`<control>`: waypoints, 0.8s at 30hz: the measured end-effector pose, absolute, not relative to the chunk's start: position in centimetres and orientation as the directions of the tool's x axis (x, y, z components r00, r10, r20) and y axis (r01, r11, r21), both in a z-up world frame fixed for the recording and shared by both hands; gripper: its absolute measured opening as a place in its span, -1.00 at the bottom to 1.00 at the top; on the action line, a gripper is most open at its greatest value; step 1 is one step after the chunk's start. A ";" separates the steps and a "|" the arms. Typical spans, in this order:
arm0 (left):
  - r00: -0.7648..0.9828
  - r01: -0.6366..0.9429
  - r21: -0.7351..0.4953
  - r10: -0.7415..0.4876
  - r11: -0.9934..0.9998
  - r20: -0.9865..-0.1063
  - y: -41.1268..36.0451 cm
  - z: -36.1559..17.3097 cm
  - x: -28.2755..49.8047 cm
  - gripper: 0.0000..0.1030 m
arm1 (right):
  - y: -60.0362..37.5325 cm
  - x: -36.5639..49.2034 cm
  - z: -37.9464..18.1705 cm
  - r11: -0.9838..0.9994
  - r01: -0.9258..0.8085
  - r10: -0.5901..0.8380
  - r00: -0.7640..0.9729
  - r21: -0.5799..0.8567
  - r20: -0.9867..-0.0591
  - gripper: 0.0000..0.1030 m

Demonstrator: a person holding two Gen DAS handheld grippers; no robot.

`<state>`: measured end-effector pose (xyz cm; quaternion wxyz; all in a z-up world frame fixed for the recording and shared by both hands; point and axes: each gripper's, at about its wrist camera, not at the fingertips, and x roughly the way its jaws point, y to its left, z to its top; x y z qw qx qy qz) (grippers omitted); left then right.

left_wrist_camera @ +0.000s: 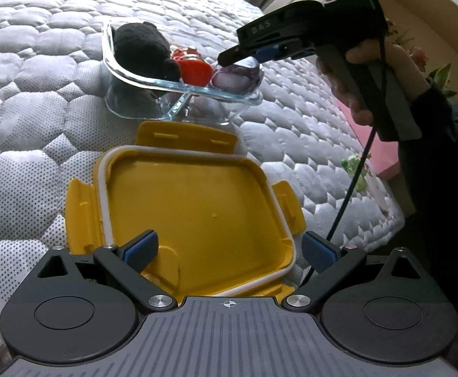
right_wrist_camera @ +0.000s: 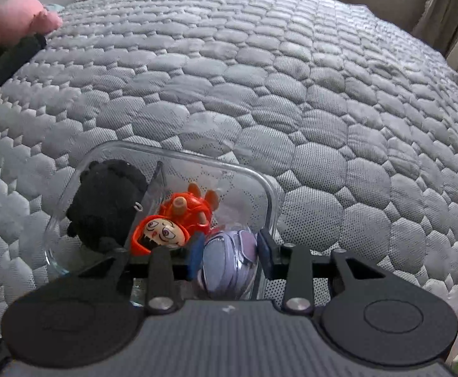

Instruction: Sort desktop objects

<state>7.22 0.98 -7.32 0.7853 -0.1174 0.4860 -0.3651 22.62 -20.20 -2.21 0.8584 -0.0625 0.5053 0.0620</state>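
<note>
On the quilted grey bed (right_wrist_camera: pixel 260 78) sits a clear glass container (right_wrist_camera: pixel 269 194) with an inner divider. Left compartment: black plush toy (right_wrist_camera: pixel 106 201). Right compartment: red-hooded doll figure (right_wrist_camera: pixel 172 223), lying face up, and just beside it a lilac translucent capsule (right_wrist_camera: pixel 229 264), the two touching.

Right tool (right_wrist_camera: pixel 230 256): angled steeply down into the right compartment, blue pads either side of the lilac capsule. Jaws part-way apart and steady; pads look to be against the capsule, so read as a grip on it.

Left wrist view: yellow lid (left_wrist_camera: pixel 194 213) lies inner side up on the bed, just in front of the container, white seal ring around its edge, latch flaps splayed out. Left tool (left_wrist_camera: pixel 229 248) hovers over the lid's near edge, jaws wide apart, nothing between the pads.

A person's hand (left_wrist_camera: pixel 370 72) holds the right tool's handle; dark sleeve at the wrist.
</note>
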 end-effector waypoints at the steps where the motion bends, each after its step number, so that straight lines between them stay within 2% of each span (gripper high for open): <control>1: 0.261 0.460 -0.539 -0.687 0.706 -0.678 0.9 -7.3 7.2 0.95 | -19.9 22.4 -2.1 0.981 -0.184 0.035 0.496 -0.065 -0.868 -0.23; 11: 0.275 0.462 -0.529 -0.682 0.712 -0.677 1.0 -6.9 7.1 0.95 | -17.0 20.9 -4.6 0.916 -0.278 -0.072 0.593 -0.288 -0.802 -0.22; 14: 0.299 0.443 -0.522 -0.669 0.729 -0.681 2.0 -6.6 7.5 0.95 | -18.3 20.7 -3.6 0.946 -0.245 -0.027 0.589 -0.211 -0.808 -0.18; 18: 0.331 0.385 -0.543 -0.661 0.746 -0.673 4.4 -6.2 8.7 0.95 | -21.8 17.6 -1.1 0.985 -0.147 0.031 0.677 -0.094 -0.736 -0.07; 24: 0.334 0.238 -0.570 -0.618 0.786 -0.712 6.8 -7.1 10.9 0.95 | -28.9 11.9 -2.0 0.965 -0.142 0.260 0.647 0.222 -0.717 -0.07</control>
